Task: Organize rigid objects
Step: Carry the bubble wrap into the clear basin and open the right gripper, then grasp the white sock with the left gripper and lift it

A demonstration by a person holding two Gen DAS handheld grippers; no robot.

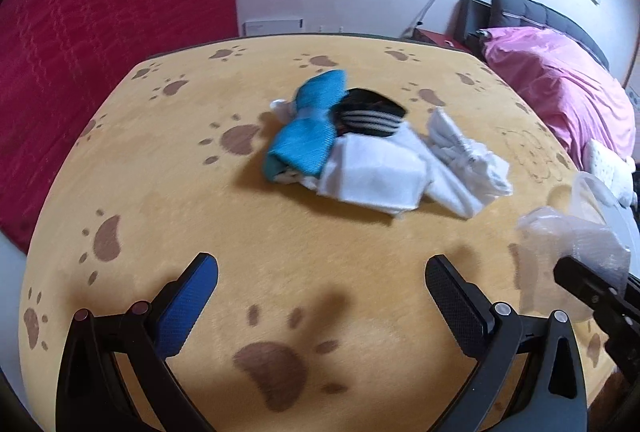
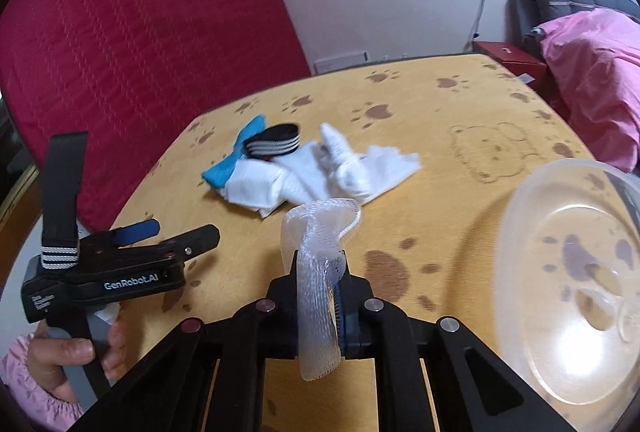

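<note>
In the right wrist view my right gripper (image 2: 321,274) is shut on a white foam mesh sleeve (image 2: 316,228), which sticks up and curls over above the jaws. A clear plastic bowl (image 2: 560,264) lies tilted just to its right. My left gripper (image 1: 320,276) stands open over the yellow paw-print tablecloth (image 1: 280,240), nothing between its fingers. From the left wrist view the mesh sleeve (image 1: 568,232) and the right gripper (image 1: 576,278) show at the right edge. A hand holds the left gripper (image 2: 188,229) at the left of the right wrist view.
A pile of socks (image 1: 360,152), blue, black-striped and white, lies mid-table. A red cover (image 1: 100,52) hangs beyond the table's left side. A pink duvet (image 1: 560,84) on a bed lies past the right edge.
</note>
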